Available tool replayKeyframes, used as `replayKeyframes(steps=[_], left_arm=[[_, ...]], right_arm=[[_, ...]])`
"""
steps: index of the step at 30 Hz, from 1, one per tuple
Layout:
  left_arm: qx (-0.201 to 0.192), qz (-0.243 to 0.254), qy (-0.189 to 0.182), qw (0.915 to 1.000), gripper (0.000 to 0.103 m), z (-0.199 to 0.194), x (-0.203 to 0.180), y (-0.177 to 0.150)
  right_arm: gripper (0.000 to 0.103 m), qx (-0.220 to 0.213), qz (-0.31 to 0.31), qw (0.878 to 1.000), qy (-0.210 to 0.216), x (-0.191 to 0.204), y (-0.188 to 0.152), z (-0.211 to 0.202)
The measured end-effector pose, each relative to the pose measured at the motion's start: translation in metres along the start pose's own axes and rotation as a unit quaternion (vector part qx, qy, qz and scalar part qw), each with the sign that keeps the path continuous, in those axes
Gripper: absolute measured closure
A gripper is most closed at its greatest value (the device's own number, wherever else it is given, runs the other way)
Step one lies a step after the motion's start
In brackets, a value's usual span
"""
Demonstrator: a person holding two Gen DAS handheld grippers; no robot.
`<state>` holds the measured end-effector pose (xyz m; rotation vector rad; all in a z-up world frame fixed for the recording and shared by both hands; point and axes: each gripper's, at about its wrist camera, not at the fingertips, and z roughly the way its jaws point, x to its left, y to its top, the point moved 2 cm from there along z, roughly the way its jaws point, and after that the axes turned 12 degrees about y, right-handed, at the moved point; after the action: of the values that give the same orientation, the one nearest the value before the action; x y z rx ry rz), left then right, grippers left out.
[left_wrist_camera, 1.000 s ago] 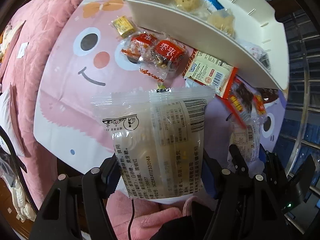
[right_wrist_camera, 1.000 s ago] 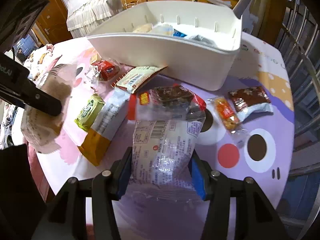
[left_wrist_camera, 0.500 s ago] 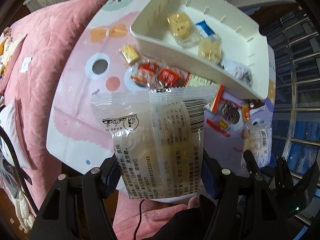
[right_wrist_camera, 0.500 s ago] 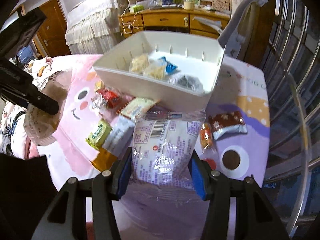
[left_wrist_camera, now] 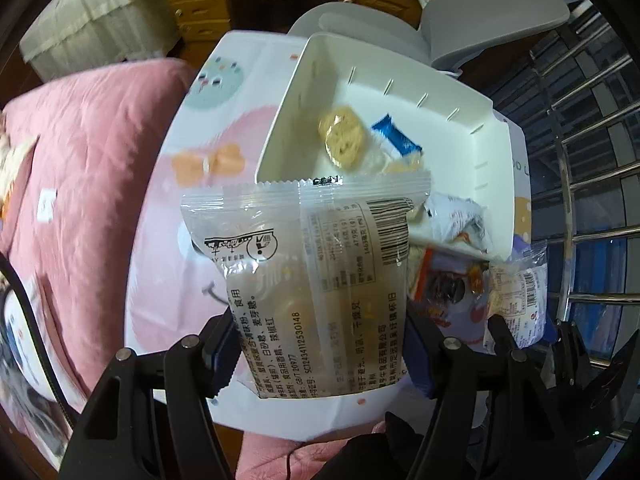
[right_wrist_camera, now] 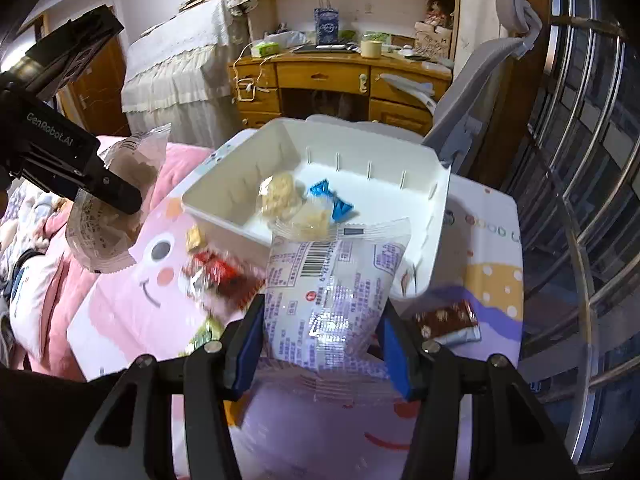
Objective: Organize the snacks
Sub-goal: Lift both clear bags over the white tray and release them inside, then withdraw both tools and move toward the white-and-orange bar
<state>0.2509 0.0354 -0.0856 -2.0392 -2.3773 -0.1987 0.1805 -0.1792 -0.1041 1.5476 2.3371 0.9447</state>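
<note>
Snacks: two clawed (left_wrist_camera: 316, 280) (right_wrist_camera: 326, 296) (one each)

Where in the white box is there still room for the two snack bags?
The white box is bare along its far wall and toward the right end. Its near left part is crowded: a round cracker, a blue-wrapped sweet and another packet. The table right of the box is also bare.

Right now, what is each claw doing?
Left claw: closed on a clear snack packet.
Right claw: closed on a white printed snack packet.
</note>
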Motion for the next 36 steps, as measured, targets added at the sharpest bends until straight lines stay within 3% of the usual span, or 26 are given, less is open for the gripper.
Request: replayKeyframes(steps=[8,18,28,36], left_arm=[[-0.032,0.063,-0.029,0.9971,0.035,0.008,-0.003,0.045],[-0.090,0.108,-0.080,0.9868,0.034,0.034,-0.001,0.080],[-0.142,0.090,-0.116,0.9788,0.038,0.044,0.012,0.101],[-0.123,0.102,-0.116,0.9803,0.035,0.048,0.017,0.099]], right_arm=[[0.050,-0.013,0.033,0.999,-0.033,0.006,0.040,0.028],[0.050,-0.033,0.079,0.995,-0.046,0.009,0.067,0.069],[0.049,-0.060,0.122,0.990,-0.038,0.010,0.081,0.097],[0.038,-0.045,0.140,0.988,-0.045,0.012,0.085,0.105]])
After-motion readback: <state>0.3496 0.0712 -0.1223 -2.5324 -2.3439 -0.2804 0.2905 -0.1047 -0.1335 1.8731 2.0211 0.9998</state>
